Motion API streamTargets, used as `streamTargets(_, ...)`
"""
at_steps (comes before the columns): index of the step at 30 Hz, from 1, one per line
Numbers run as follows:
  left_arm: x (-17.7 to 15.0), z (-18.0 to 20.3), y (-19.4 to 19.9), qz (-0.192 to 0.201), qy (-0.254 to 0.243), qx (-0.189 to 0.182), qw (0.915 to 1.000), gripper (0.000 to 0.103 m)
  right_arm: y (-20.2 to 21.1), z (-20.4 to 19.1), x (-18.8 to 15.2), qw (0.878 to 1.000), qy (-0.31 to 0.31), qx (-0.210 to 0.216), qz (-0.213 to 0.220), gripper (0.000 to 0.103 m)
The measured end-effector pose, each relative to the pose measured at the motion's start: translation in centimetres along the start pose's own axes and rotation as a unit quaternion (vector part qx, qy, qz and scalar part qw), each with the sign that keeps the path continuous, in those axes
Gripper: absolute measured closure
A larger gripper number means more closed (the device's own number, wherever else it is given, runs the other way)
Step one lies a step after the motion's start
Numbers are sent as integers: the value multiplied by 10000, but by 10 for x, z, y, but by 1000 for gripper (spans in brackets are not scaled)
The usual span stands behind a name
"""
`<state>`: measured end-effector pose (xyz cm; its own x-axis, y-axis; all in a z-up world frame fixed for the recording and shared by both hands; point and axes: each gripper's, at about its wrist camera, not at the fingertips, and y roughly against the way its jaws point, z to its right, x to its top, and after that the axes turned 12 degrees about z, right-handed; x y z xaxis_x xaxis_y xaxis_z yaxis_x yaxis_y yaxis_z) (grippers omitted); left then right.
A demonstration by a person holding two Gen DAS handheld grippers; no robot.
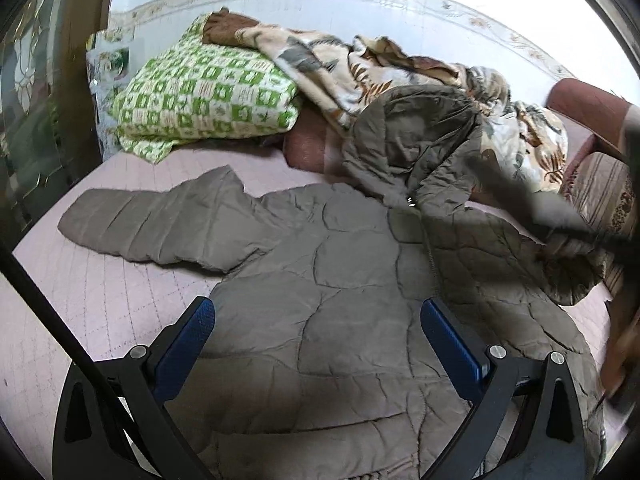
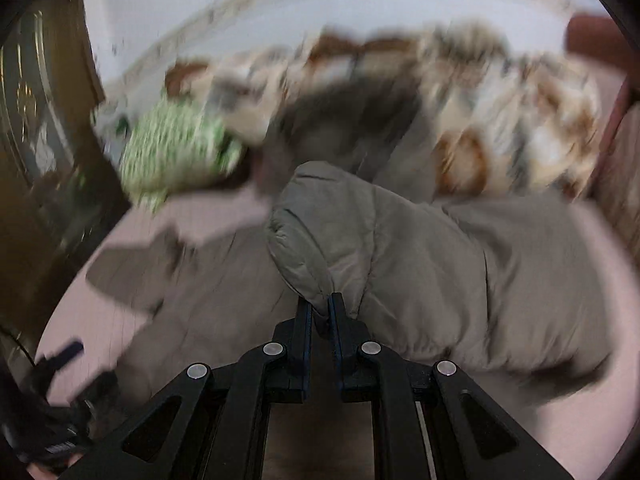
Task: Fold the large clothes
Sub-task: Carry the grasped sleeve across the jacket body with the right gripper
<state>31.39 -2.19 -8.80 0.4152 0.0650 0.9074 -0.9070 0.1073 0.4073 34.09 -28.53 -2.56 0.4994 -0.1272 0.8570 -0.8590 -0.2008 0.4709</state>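
Grey quilted jacket (image 1: 360, 280) spread flat on pink bed (image 1: 100, 288), one sleeve (image 1: 152, 224) out toward 9 o'clock, hood at 1 o'clock. Left gripper (image 1: 318, 320) open above jacket's body, touching nothing. Right gripper (image 2: 320, 312) clamped on the other sleeve (image 2: 320, 240), lifted. Green blanket (image 1: 208, 96) at 11 o'clock, floral blanket (image 1: 340, 64) at 12.

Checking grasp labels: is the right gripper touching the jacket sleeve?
Touching. The right wrist view shows the right gripper shut on a pinch of the sleeve, fabric bunched between its fingers.
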Motion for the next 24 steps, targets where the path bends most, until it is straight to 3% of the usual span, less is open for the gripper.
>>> streamTargets(1,-2,-1,-2,155,104,-41,9998,0,-16,-5,-19,9998,-31,16,-207,94)
streamTargets(5,-2,-2,-16,1,146,-71,9999,0,-59,-7,-68,9952,-67,-151,-969,91)
streamTargets(7,-2,-1,-22,-47,152,-126,9998,0,-50,-6,-69,9964,13,-35,-852,83)
streamTargets(8,-1,-1,-26,-82,166,-176,9997,0,-39,-4,-65,9965,13,146,-820,73)
streamTargets(10,0,1,-35,-210,244,-343,9989,0,-10,9,-55,9969,-207,516,-553,64)
streamTargets(12,2,2,-46,-403,433,-634,9962,1,13,19,-51,9962,-461,734,-124,44)
streamTargets(14,1,4,-59,-715,696,-1078,9892,1,32,39,-49,9956,-658,577,323,36)
streamTargets(16,0,2,-71,-902,1113,-1280,9814,1,35,62,-48,9932,-926,394,577,36)
streamTargets(18,-3,0,-85,-1116,1626,-1534,9683,2,27,83,-48,9887,-1301,348,655,36)
streamTargets(21,-10,5,-110,-1486,2364,-1956,9401,15,16,108,-53,9810,-1783,168,745,36)
streamTargets(22,-12,9,-117,-1565,2489,-2015,9343,18,12,118,-53,9778,-1963,183,712,36)
streamTargets(24,-15,21,-130,-1648,2568,-2008,9309,18,14,128,-55,9738,-2159,126,698,36)
